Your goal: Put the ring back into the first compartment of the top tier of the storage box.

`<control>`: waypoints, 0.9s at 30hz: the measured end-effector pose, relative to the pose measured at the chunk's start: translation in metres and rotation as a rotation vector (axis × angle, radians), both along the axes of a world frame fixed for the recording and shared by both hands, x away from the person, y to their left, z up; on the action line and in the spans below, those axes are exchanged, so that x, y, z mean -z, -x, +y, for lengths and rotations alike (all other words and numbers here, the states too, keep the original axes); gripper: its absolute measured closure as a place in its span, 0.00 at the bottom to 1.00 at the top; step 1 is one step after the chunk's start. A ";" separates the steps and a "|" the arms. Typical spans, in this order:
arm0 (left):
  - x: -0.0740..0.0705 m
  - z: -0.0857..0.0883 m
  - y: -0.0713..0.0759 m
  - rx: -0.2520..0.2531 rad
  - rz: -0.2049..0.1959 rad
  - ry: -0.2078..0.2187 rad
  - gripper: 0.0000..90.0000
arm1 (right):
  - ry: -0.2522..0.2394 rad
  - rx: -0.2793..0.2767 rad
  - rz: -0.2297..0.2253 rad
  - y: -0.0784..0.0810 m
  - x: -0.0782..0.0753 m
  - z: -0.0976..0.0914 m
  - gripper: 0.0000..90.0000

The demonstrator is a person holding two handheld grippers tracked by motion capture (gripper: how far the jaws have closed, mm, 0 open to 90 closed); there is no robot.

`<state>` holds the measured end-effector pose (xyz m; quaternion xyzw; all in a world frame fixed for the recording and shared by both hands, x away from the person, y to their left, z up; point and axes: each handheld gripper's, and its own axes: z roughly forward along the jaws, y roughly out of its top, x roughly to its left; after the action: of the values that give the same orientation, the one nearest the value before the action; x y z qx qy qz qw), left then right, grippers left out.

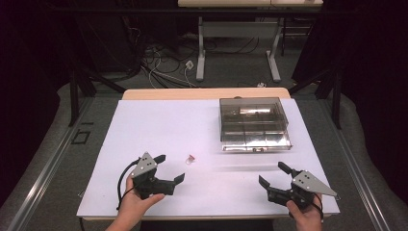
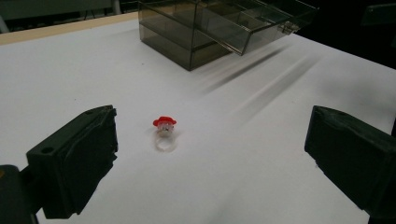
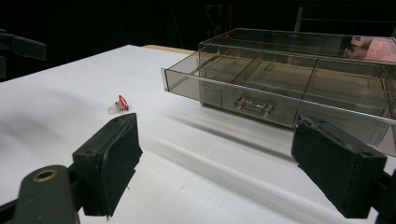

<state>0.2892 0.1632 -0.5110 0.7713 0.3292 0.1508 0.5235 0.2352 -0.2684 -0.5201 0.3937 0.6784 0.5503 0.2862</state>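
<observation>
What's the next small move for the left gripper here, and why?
Probably ease the left gripper forward and down until its jaws straddle the ring. The jaws stand wide open, and the ring with the red top lies loose on the white table just ahead of them, untouched. The smoky drawer box has its drawer pulled out, and the right gripper is open and farther from the ring.

white table [image 1: 144, 125] | grey floor [image 1: 231, 72] | cables [image 1: 159, 65] | second table's legs [image 1: 200, 53]

Matt white table top [image 1: 159, 125] with a bare wood edge, glossy smoky clear-plastic drawer box [image 1: 254, 124], clear plastic ring [image 2: 164, 135] with shiny red top, matt black gripper jaws
</observation>
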 end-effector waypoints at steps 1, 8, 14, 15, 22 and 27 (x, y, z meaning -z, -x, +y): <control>-0.002 -0.001 -0.002 0.003 0.007 -0.002 0.03 | -0.001 0.002 0.002 0.000 0.000 0.000 0.17; -0.010 -0.012 -0.014 0.019 0.003 -0.036 0.07 | -0.001 0.000 0.005 -0.001 0.001 -0.003 0.17; -0.017 -0.022 -0.024 0.020 0.012 -0.075 0.12 | -0.007 -0.003 0.021 -0.002 0.002 -0.003 0.17; -0.018 -0.023 -0.026 0.019 0.014 -0.079 0.13 | -0.010 -0.002 0.029 -0.001 0.002 -0.003 0.17; -0.021 -0.028 -0.038 0.004 0.042 -0.086 0.17 | -0.028 0.001 0.039 -0.001 0.003 -0.003 0.17; -0.020 -0.031 -0.045 -0.012 0.057 -0.093 0.17 | -0.023 -0.001 0.042 -0.002 0.004 -0.004 0.17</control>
<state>0.3339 0.1323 -0.4909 0.7967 0.3413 0.1471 0.4766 0.2372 -0.2721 -0.5237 0.4083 0.6780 0.5500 0.2670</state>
